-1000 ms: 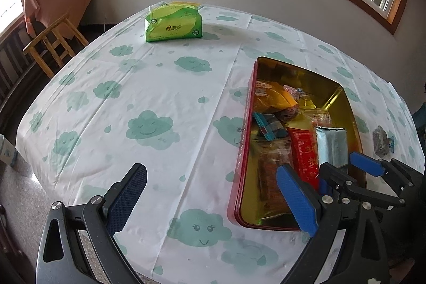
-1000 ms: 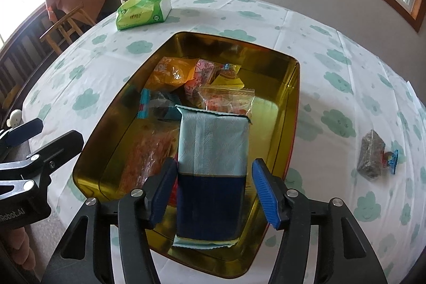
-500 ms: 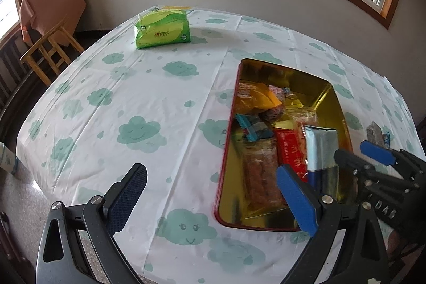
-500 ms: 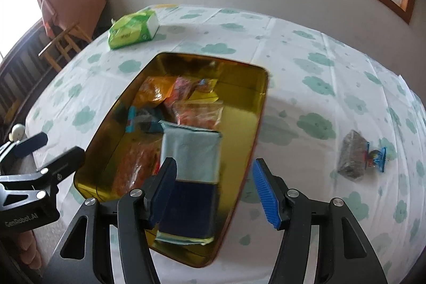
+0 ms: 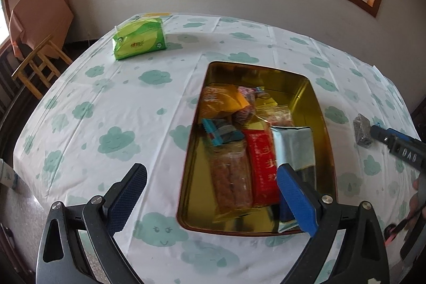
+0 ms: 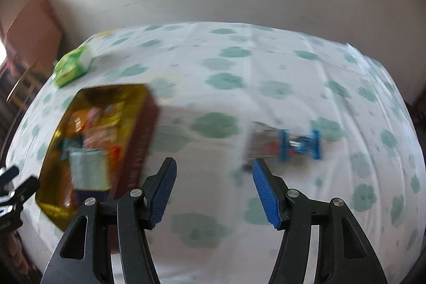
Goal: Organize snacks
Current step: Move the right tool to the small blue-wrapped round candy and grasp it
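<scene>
Green tissue pack [image 5: 139,38] sits far left. Gold tin [image 5: 323,129] mid-table holds snacks: orange bag [image 5: 221,104], red pack [image 5: 262,164] with unreadable writing, silver-blue pouch [image 5: 294,147]. Left gripper [image 5: 210,200] and right gripper [image 6: 213,189] both spread, empty. Blurry clipped bag [image 6: 266,143] lies right.

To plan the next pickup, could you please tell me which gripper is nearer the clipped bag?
Right. The right gripper points at the clipped bag; the left gripper hovers beside the tin.
</scene>
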The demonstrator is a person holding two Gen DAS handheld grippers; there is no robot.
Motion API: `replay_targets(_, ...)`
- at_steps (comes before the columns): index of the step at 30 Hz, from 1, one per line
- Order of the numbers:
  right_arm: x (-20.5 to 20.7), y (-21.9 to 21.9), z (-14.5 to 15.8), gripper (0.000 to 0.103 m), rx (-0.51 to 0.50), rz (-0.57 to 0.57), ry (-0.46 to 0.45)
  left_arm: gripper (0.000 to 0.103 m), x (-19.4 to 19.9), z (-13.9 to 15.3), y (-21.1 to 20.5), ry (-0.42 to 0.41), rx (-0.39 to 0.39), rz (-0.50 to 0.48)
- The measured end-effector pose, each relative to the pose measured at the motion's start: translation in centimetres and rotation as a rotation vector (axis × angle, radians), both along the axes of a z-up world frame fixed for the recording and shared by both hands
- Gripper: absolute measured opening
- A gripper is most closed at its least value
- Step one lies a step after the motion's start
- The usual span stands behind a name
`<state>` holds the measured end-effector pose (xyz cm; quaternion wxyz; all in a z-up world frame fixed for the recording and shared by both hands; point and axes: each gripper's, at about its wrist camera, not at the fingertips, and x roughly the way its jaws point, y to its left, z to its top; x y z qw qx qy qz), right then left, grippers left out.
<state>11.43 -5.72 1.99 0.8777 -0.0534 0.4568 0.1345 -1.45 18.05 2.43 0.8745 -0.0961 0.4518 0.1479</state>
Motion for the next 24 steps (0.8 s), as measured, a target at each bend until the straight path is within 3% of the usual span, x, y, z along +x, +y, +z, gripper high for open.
replay_targets(11, 4.3, -8.5, -3.5, 0.061, 0.056, -0.231, 0.138, 0.097, 0.9, -0.3, -1.6, 0.015, 0.013, -0.032)
replay_targets(24, 8.3, -10.9, -6.0, 0.061, 0.229, -0.34, 0.264, 0.097, 1.6, -0.5, -2.0, 0.023, 0.016, -0.041)
